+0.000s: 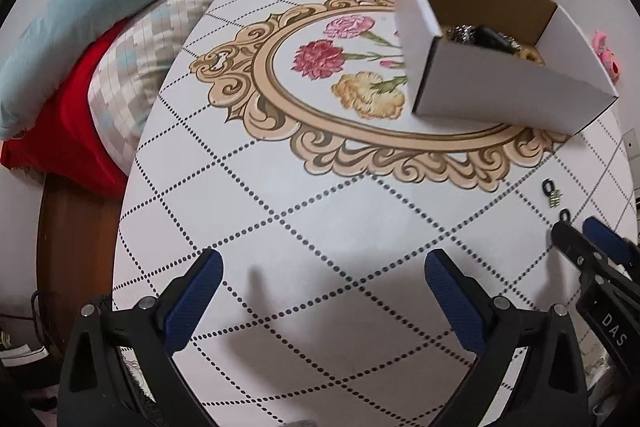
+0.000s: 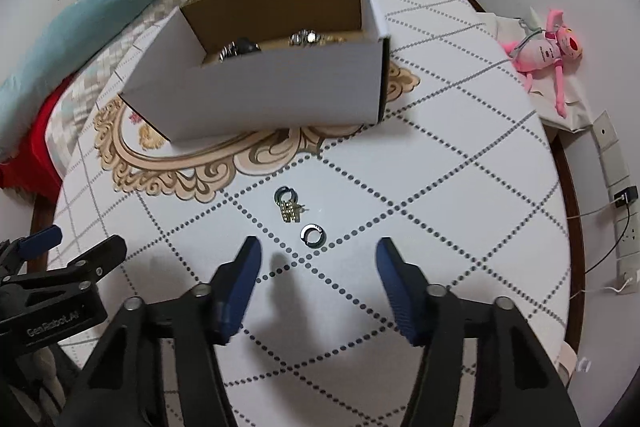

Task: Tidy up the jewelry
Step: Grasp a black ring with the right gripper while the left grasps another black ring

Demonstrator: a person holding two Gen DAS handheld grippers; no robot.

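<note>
the near wall of the cardboard box [image 2: 256, 95] hides most of the jewelry inside [image 2: 306, 37]; only blurred tops show, perhaps watches or bracelets. the small gold piece [image 2: 291, 211] on the table is too tiny to identify. the plush toy [image 1: 606, 55] is cut by the box corner.

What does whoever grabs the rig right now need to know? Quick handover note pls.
Left hand-held gripper: open, holding nothing, above bare tablecloth.
Right hand-held gripper: open, holding nothing, just short of the loose pieces.
White cardboard box: on the table's floral medallion, already holds several jewelry pieces, too blurred to name.
Still out on the table, in front of the box: dark hoop earring, touching gold rhinestone earring, and a separate silver-and-black hoop nearest the right fingers.
Left to do: those three pieces. Probably start with the nearest hoop.
</note>
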